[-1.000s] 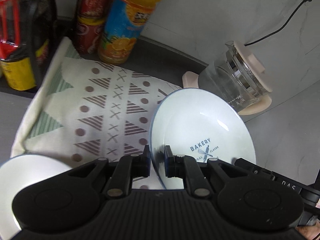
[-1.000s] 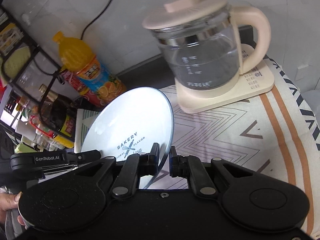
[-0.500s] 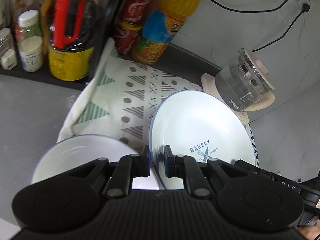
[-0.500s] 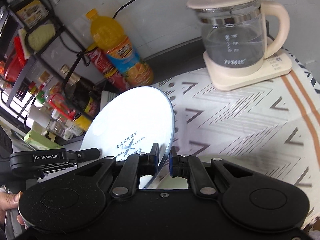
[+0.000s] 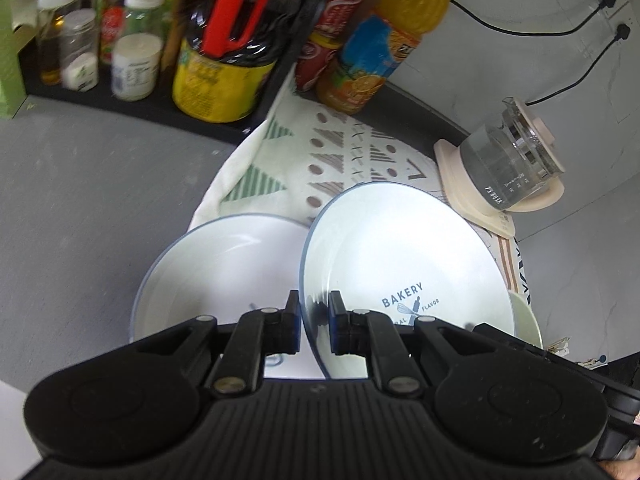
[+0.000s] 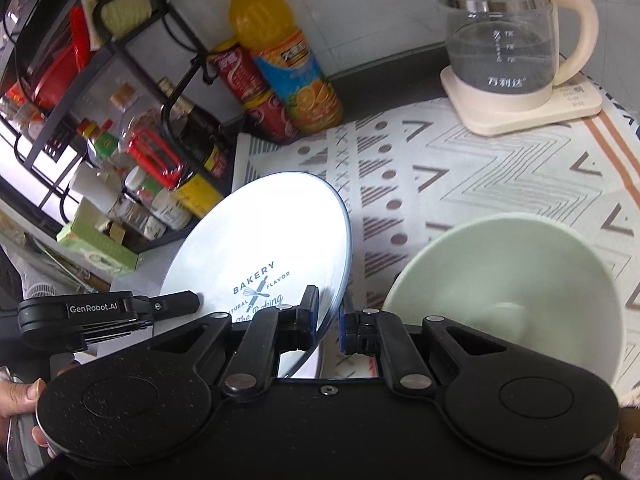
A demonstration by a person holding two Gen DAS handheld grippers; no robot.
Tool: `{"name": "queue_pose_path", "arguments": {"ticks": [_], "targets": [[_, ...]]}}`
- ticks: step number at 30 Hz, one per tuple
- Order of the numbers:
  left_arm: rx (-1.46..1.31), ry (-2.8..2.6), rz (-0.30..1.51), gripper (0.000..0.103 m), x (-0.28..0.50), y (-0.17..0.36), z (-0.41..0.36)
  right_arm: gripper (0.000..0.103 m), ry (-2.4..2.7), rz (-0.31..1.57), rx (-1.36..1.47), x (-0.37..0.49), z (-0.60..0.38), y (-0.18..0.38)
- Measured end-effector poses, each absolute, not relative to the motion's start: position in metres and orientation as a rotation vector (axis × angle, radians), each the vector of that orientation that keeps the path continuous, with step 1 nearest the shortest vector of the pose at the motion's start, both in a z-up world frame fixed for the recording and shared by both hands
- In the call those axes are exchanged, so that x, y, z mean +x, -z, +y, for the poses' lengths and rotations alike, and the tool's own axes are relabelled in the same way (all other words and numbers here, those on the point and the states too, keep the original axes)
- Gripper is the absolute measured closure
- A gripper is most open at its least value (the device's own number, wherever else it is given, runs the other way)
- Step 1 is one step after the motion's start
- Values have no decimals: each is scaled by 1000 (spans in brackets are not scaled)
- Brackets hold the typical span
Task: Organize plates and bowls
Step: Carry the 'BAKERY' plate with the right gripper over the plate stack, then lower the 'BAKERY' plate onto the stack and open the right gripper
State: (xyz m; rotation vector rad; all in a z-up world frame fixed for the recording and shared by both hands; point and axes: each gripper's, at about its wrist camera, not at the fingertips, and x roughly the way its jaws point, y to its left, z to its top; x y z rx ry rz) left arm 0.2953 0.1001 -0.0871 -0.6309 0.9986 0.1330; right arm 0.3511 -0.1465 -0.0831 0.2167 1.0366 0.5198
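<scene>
Both tools, left tool and right tool, pinching BAKERY plate rims, carrying it above second plate lying just left

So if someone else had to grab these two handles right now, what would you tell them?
Left gripper: shut on the BAKERY plate, at its near-left rim.
Right gripper: shut on the same plate's right rim. The plate is tilted, held in the air between both.
A second white plate lies just below and left, at the patterned cloth's edge.
A pale green bowl sits on the cloth to the right.
Done: plate lifted. Left: probably set it on the second plate, then deal with the bowl.
</scene>
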Motion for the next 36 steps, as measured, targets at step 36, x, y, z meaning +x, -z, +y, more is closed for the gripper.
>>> {"name": "queue_pose_path", "arguments": {"ticks": [36], "targets": [[-644,-217,1101,88,270,150,119,92,-472,1114,24,317,-96,112]]}}
